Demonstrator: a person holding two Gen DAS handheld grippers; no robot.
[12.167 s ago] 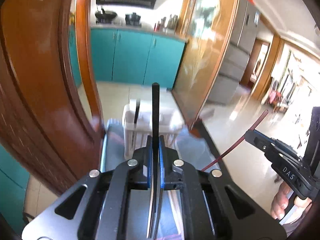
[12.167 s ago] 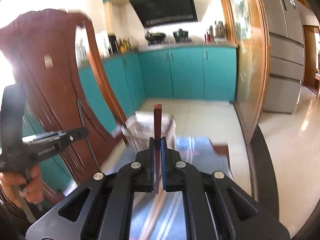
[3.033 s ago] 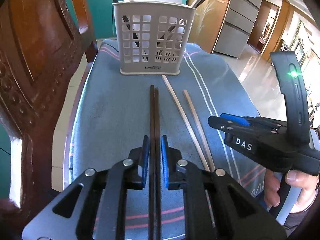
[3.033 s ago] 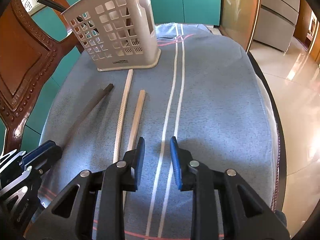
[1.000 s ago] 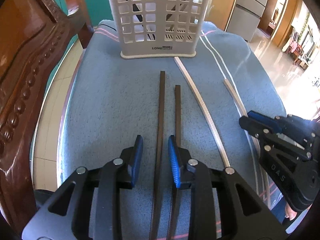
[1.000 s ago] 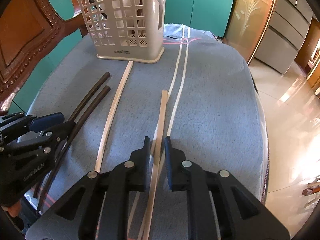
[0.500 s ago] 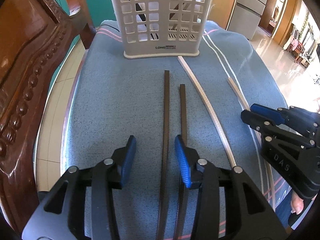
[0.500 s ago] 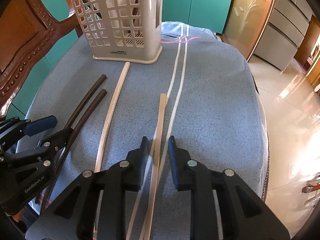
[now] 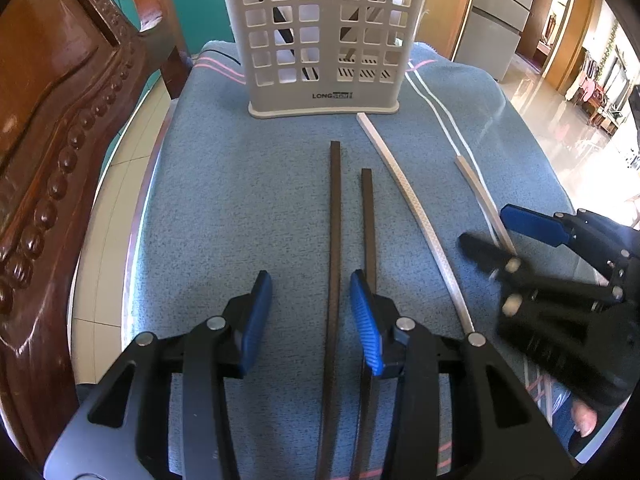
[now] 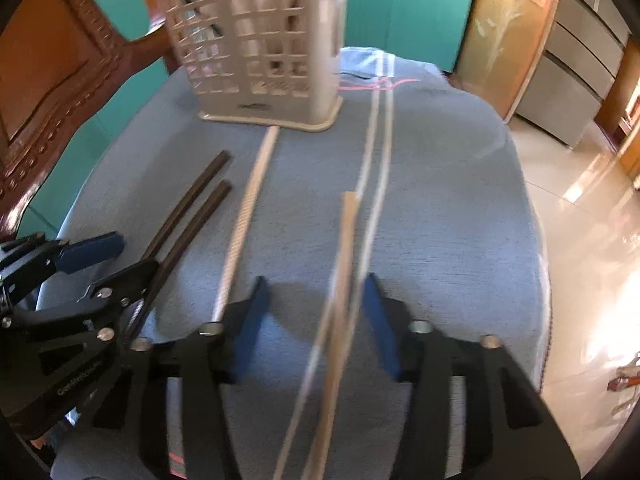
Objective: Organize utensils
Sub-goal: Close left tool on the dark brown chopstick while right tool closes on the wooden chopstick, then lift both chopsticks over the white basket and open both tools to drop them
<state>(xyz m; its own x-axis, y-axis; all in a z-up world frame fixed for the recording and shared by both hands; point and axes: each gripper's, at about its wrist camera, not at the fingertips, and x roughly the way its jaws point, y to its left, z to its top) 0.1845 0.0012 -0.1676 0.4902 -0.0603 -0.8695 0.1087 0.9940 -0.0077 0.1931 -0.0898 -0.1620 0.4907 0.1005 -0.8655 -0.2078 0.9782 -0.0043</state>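
Two dark chopsticks (image 9: 335, 216) lie side by side on the blue cloth, also in the right wrist view (image 10: 188, 208). My left gripper (image 9: 311, 312) is open, one dark chopstick lying between its fingers. A white chopstick (image 9: 404, 192) and a tan wooden chopstick (image 9: 480, 196) lie to the right. My right gripper (image 10: 314, 312) is open with the tan chopstick (image 10: 346, 232) between its fingers. The white slotted utensil basket (image 9: 324, 32) stands at the far end, holding utensils.
A carved wooden chair back (image 9: 60, 120) rises at the left of the cloth-covered table (image 9: 224, 184). The table edge drops to a tiled floor (image 10: 580, 208) on the right. Teal cabinets (image 10: 420, 12) stand behind.
Both grippers have opened wider over the last second. The right gripper view is blurred from motion; the chopsticks lie where they were.
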